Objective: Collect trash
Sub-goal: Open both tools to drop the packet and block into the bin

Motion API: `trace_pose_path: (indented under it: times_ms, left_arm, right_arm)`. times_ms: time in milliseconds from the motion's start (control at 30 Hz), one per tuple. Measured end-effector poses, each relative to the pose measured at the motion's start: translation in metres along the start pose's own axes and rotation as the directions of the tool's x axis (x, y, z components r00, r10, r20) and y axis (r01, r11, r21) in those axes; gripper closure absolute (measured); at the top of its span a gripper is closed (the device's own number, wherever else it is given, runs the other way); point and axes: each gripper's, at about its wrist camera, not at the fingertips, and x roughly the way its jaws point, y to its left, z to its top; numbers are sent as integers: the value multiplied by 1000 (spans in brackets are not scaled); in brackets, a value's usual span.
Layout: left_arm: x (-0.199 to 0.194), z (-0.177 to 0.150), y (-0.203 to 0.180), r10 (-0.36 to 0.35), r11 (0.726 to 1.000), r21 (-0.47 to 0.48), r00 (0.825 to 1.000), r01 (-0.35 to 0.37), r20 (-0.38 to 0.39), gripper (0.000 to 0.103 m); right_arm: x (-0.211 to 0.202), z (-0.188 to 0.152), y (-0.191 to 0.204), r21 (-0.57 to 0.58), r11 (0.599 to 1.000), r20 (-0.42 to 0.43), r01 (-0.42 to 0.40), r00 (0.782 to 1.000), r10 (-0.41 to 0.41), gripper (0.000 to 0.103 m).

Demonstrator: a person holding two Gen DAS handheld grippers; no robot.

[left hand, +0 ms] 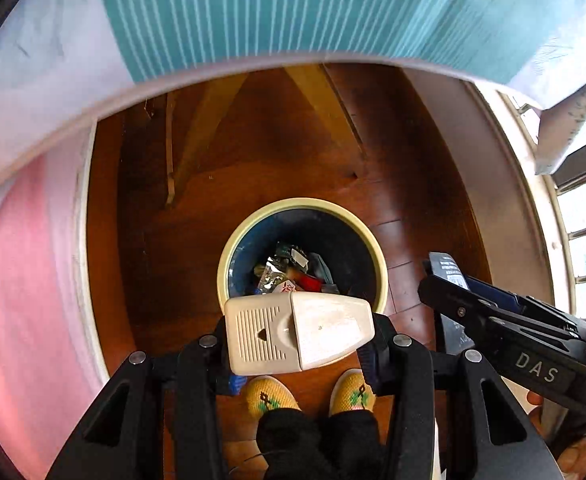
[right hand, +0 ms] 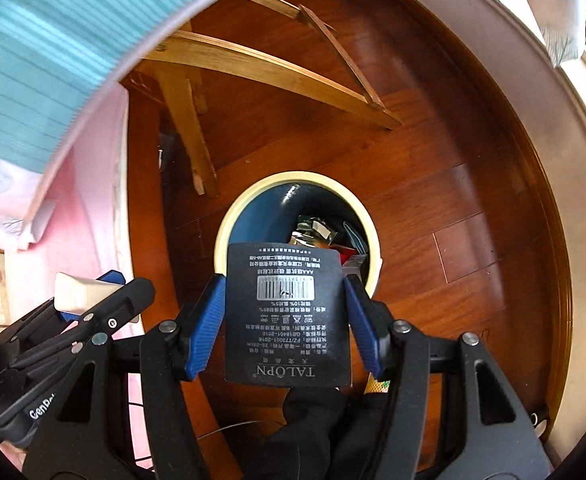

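Note:
A round bin [left hand: 379,254] with a cream rim and blue inside stands on the wooden floor, holding several wrappers; in the right wrist view the bin [right hand: 229,220] lies straight ahead. My left gripper [left hand: 299,338] is shut on a beige plastic box [left hand: 299,334] with a vent grille, held above the bin's near rim. My right gripper [right hand: 283,312] is shut on a black cardboard tag [right hand: 287,316] with a barcode, also over the near rim. From the left wrist the right gripper [left hand: 443,280] and its tag [left hand: 447,266] show at the right. From the right wrist the beige box [right hand: 79,294] shows at the left.
A table with a teal striped cloth [left hand: 277,12] overhangs the floor beyond the bin, and its wooden legs [right hand: 189,120] stand close behind. A pink surface [left hand: 25,280] lies left. A pale wall base [right hand: 541,128] curves along the right. The person's yellow shoes [left hand: 269,394] stand below the grippers.

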Motion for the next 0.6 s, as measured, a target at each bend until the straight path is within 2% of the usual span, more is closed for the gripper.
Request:
trace_pose_path:
  times_ms: [233, 533, 600]
  left_arm:
    - [36, 10, 4, -11, 1000, -16, 1000, 11, -13, 59]
    - [50, 12, 17, -24, 999, -27, 1000, 24, -15, 59]
    - [52, 12, 20, -21, 999, -30, 1000, 20, -21, 55]
  right_arm:
    - [21, 2, -14, 27, 1000, -2, 3, 1000, -3, 47]
    - [31, 0, -18, 61, 998, 1, -4, 1000, 4, 47]
    - [35, 1, -17, 59, 998, 1, -4, 1000, 4, 47]
